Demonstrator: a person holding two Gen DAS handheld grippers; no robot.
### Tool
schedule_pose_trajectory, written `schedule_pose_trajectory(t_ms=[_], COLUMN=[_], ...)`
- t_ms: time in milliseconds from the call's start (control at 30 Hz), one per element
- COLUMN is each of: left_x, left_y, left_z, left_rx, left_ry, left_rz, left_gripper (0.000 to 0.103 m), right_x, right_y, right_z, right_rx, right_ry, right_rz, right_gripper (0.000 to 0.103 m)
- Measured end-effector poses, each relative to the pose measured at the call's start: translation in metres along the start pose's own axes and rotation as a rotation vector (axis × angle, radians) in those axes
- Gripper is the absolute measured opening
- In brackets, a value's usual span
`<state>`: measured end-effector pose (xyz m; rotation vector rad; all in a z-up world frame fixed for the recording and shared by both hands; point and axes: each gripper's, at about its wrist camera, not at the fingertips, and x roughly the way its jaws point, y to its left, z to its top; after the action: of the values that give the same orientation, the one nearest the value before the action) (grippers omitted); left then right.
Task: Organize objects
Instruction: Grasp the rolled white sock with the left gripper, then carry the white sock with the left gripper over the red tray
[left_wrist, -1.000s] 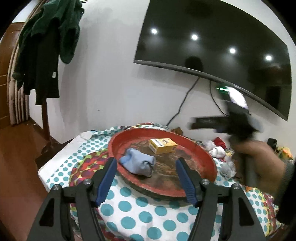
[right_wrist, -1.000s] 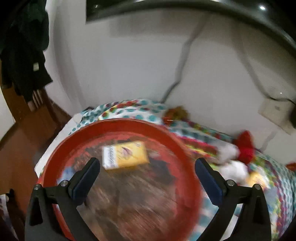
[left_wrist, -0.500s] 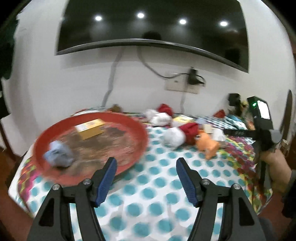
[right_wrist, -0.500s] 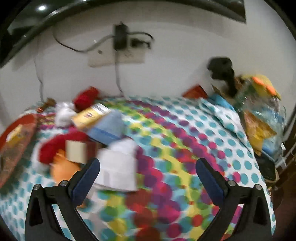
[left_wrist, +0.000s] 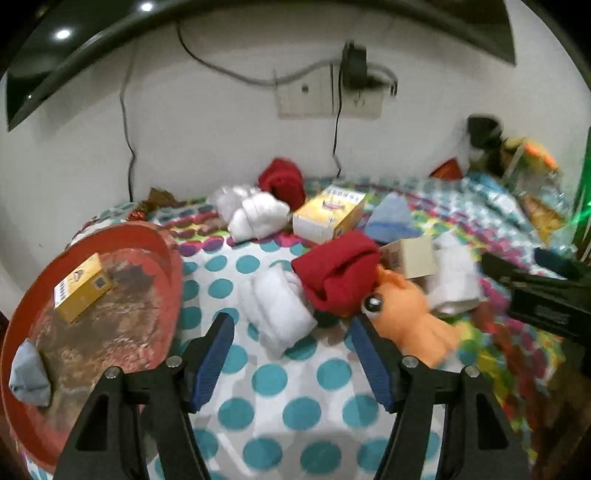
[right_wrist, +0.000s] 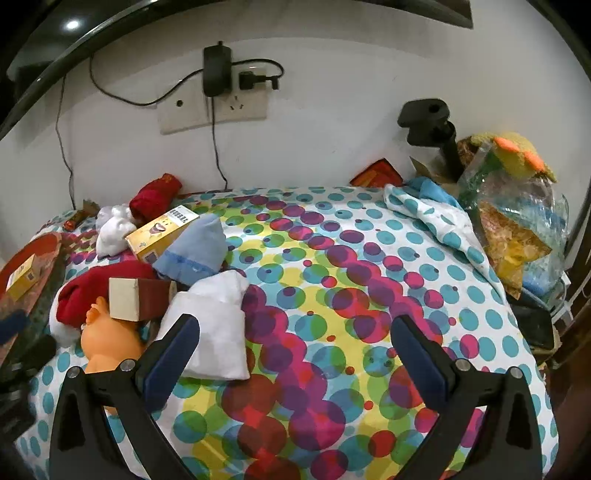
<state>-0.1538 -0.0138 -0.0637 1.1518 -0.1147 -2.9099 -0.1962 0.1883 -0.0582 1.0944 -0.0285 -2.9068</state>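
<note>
Starting far left, the red tray (left_wrist: 168, 258) sits at the table's left end with a yellow box (left_wrist: 83, 288) lying flat in it, long axis running diagonally from near-left to far-right, and a grey-blue sock bundle (left_wrist: 29, 373) near the tray's front rim. The tray's right rim sits just beside the pile, with a strip of bare polka-dot tablecloth (left_wrist: 273, 380) between them.

The left gripper (left_wrist: 291, 347) hangs over that strip, jaws spread wide and holding nothing. Right ahead of it is a white rolled sock (left_wrist: 277, 310), long axis pointing away and a bit left, touching a red sock (left_wrist: 338, 273) that's partly draped over an orange plush toy (left_wrist: 410, 317). Behind those: a small cardboard box (left_wrist: 410, 258), a bigger yellow carton (left_wrist: 328, 214) lying on its side, a white sock bundle (left_wrist: 255, 214), another red sock (left_wrist: 282, 182) near the wall, and a blue sock (left_wrist: 391, 218).

The right gripper (right_wrist: 295, 343) is also wide open and empty, with a folded white sock (right_wrist: 218, 328) just beside its left finger, long axis running away from the camera. To the right of that the cloth is open right out to a heap of plastic bags (right_wrist: 517, 221) by the table's right edge.
</note>
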Motion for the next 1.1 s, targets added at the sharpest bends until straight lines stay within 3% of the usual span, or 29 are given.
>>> schedule_pose_trajectory(t_ms=[67,100,267,400,733,1100], left_x=[0.015,0.022,0.036,0.026,-0.028,-0.052], left_y=[0.002,0.003,0.011,0.016,0.033,0.107], left_z=[0.002,0.003,0.013,0.011,0.023,0.038], left_rx=[-0.016,-0.021,-0.056,-0.081,-0.049,-0.142], left_ry=[0.039,0.056,0.075,0.072,-0.050,-0.081], left_rz=[0.018,0.021,-0.003,-0.023,0.042,0.157], left_gripper=[0.045,0.041,0.035,0.033,0.033,0.034], right_x=[0.003,0.005,0.007,0.003,0.005,0.007], right_y=[-0.004,-0.007,-0.004,0.003,0.006,0.012], right_z=[0.000,0.001,0.000,-0.001,0.000,-0.001], right_rx=[0.020,0.030,0.017,-0.017,-0.033,-0.067], right_ry=[0.016,0.026,0.036,0.018,0.024,0.032], right_rz=[0.012,0.023,0.035,0.024,-0.021,-0.048], right_gripper=[0.103,0.103,0.103,0.103,0.103,0.103])
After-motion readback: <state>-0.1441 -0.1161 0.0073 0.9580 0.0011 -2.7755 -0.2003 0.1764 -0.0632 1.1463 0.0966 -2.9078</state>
